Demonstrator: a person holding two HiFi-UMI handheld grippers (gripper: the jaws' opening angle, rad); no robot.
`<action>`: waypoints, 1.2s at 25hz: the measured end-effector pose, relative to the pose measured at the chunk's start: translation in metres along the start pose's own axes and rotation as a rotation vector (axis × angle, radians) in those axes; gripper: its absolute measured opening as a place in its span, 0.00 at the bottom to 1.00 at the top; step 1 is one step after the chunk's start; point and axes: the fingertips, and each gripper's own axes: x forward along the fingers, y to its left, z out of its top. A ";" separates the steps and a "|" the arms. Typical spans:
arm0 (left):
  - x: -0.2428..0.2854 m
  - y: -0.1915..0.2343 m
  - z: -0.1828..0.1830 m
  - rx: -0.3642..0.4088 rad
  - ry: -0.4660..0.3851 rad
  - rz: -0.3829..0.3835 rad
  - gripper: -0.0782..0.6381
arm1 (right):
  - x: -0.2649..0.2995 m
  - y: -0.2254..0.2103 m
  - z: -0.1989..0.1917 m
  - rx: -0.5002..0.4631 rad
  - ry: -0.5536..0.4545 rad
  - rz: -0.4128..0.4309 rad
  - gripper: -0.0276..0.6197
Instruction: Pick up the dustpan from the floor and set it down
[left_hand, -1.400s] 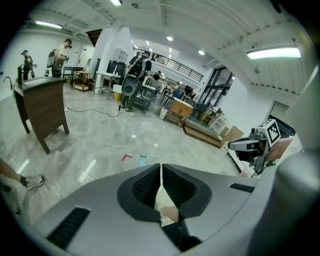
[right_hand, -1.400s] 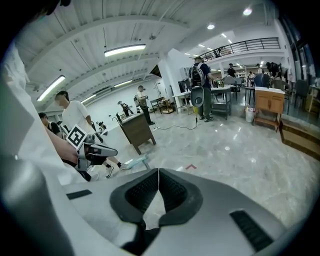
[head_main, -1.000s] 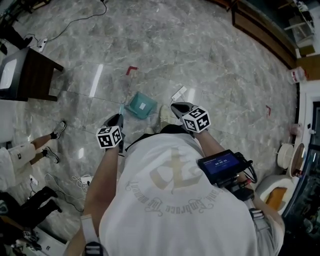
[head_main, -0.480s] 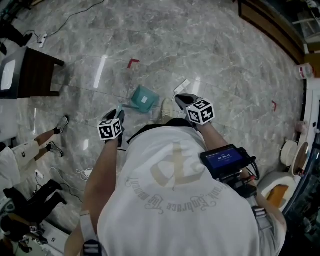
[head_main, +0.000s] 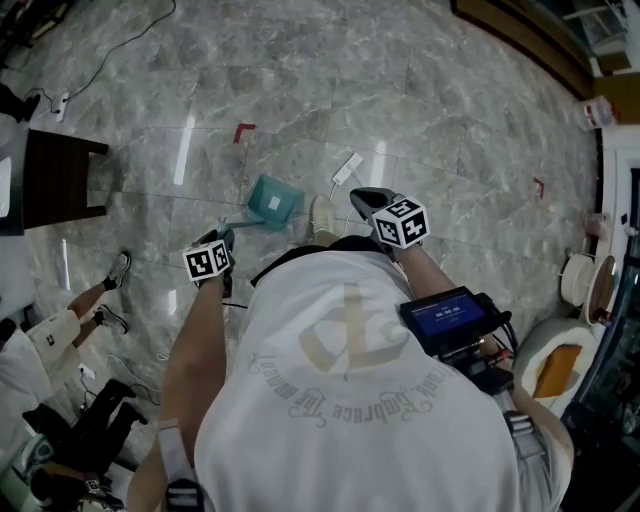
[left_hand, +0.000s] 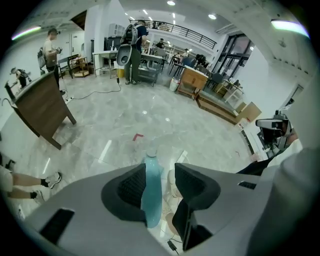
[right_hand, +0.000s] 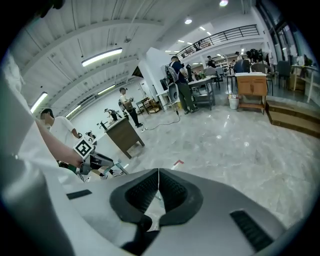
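One teal dustpan (head_main: 274, 200) on marble floor (head_main: 430, 110)

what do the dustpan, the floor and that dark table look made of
Dustpan: likely plastic; uniform teal, smooth with a soft sheen.
Floor: polished stone or stone-look tile; grey veining, joint lines and light glare.
Dark table: looks like wood or laminate, matte dark brown; grain too small to tell.

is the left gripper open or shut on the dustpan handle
Open. The left gripper has just been opening its jaws; the teal dustpan handle stands between them, a gap on one side.
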 end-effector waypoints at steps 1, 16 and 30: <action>0.003 0.001 0.000 -0.003 -0.002 0.006 0.35 | -0.001 -0.003 -0.003 0.007 0.002 -0.007 0.07; 0.002 0.030 -0.002 0.104 -0.014 0.237 0.35 | -0.009 -0.019 -0.017 0.035 0.022 -0.047 0.07; 0.020 0.013 -0.001 0.044 0.019 0.098 0.38 | -0.011 -0.018 -0.020 0.041 0.049 -0.053 0.07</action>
